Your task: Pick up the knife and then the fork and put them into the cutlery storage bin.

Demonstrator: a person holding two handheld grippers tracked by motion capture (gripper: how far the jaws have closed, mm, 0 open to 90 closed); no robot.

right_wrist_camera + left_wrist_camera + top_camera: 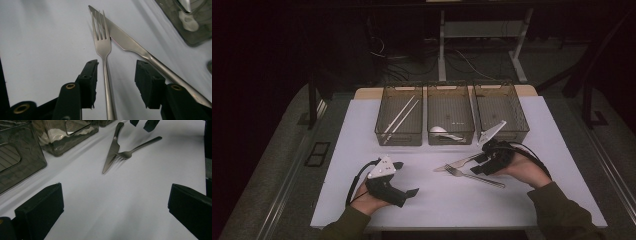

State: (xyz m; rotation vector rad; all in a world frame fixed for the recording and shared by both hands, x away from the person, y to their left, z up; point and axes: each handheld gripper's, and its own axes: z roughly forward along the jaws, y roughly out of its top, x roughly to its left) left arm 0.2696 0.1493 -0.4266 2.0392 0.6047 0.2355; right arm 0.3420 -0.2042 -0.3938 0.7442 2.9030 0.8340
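The fork (103,47) lay at frame centre, its handle running lengthwise between the half-open, empty jaws of the right gripper (115,81), tines overlapping the knife (130,43). The left gripper (404,184), wide open, sat lower left.

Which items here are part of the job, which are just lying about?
In the job:
- fork, handle between the open jaws of the right claw
- knife, blade under the fork tines
- three clear bins, likely the targets

Lying about:
- left claw, open, idle
- chopsticks in the left bin
- white spoon in the middle bin
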